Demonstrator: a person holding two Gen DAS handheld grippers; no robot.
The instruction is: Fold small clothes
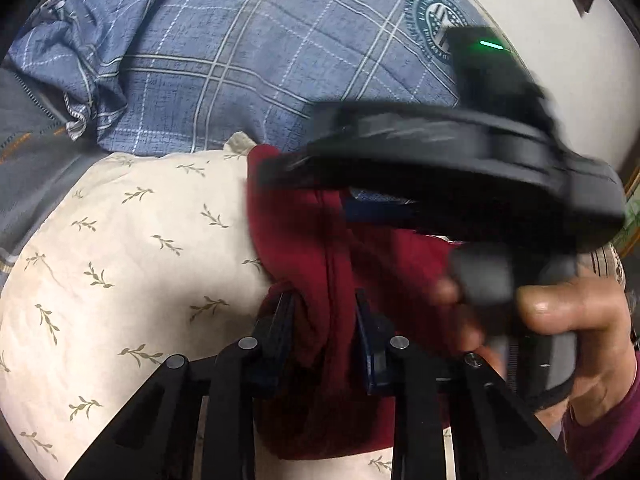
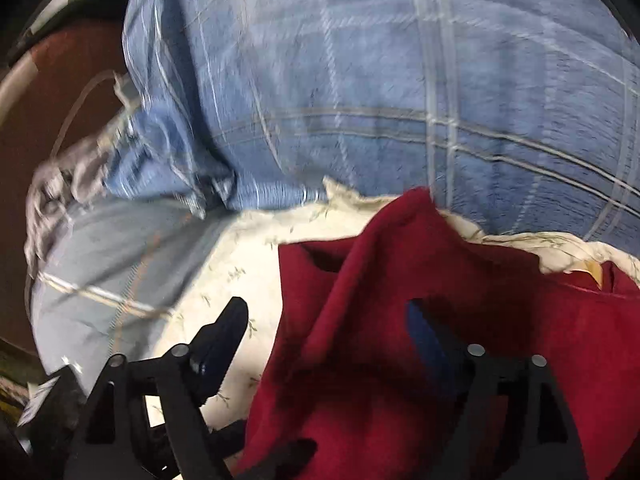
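Note:
A dark red garment (image 1: 316,248) lies bunched on a cream pillow with a leaf print (image 1: 120,264). My left gripper (image 1: 324,304) is shut on a fold of the red garment. The right gripper's body (image 1: 460,160) crosses the left wrist view, blurred, above the garment, held by a hand (image 1: 568,320). In the right wrist view the red garment (image 2: 400,320) fills the lower right. My right gripper (image 2: 328,312) is open, with the left finger (image 2: 228,328) over the cream pillow (image 2: 248,256) and the right finger (image 2: 428,336) against the red cloth.
A blue plaid bedcover (image 1: 240,52) lies behind the pillow, with a round emblem (image 1: 436,24) at the right. Grey cloth (image 1: 32,152) lies at the left. A brown floor (image 2: 48,120) shows at the left of the right wrist view.

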